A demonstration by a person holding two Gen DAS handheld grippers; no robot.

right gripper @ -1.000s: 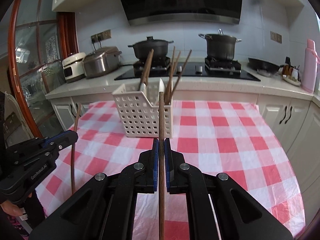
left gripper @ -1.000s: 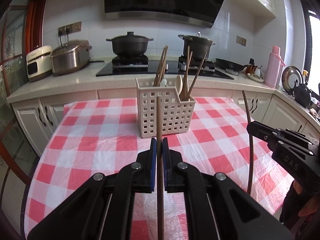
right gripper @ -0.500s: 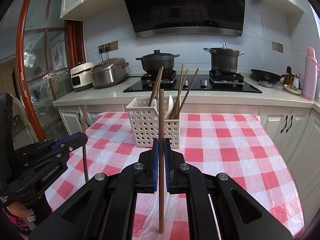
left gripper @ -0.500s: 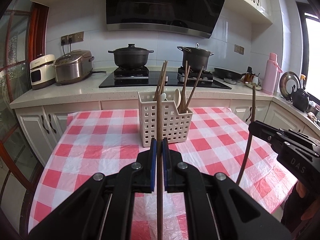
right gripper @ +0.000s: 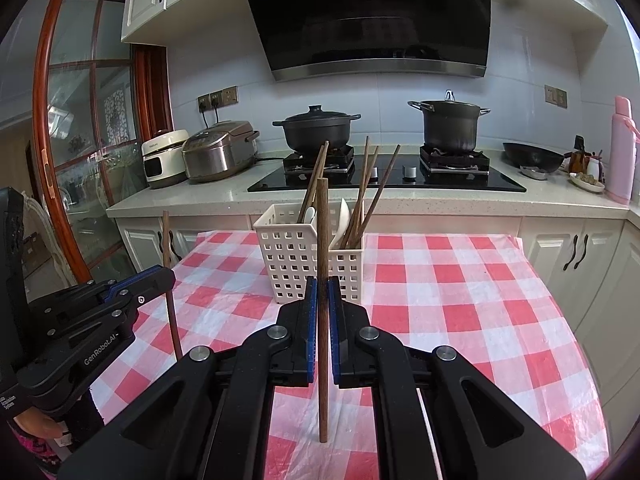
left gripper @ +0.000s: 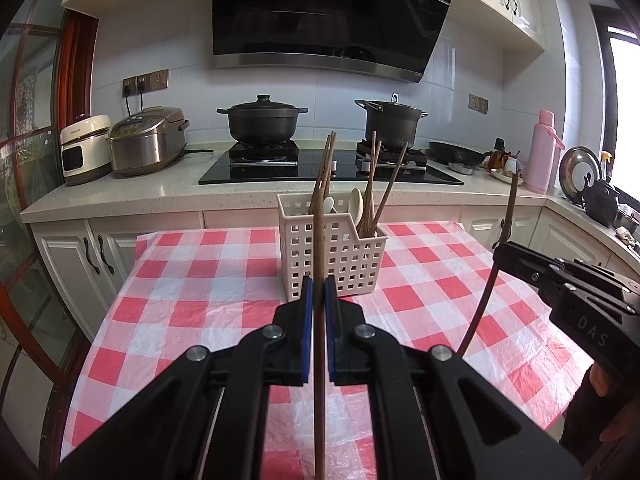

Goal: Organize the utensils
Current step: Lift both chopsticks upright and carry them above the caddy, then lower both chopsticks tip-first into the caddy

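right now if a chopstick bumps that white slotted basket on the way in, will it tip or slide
The white basket looks like thin, hollow plastic, so probably light. It stands tall on a glossy plastic tablecloth, so a low knock would likely slide it. The chopsticks inside lean high above its rim, so a high knock might tip it.

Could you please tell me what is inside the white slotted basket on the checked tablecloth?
The white basket holds several brown chopsticks leaning upright and two pale spoons. Their lower ends are hidden behind the basket wall and the held chopstick.

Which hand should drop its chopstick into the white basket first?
Probably the left: its chopstick lines up with the basket's left compartment. The right chopstick is close too, so it's nearly even. Both jaws are shut.
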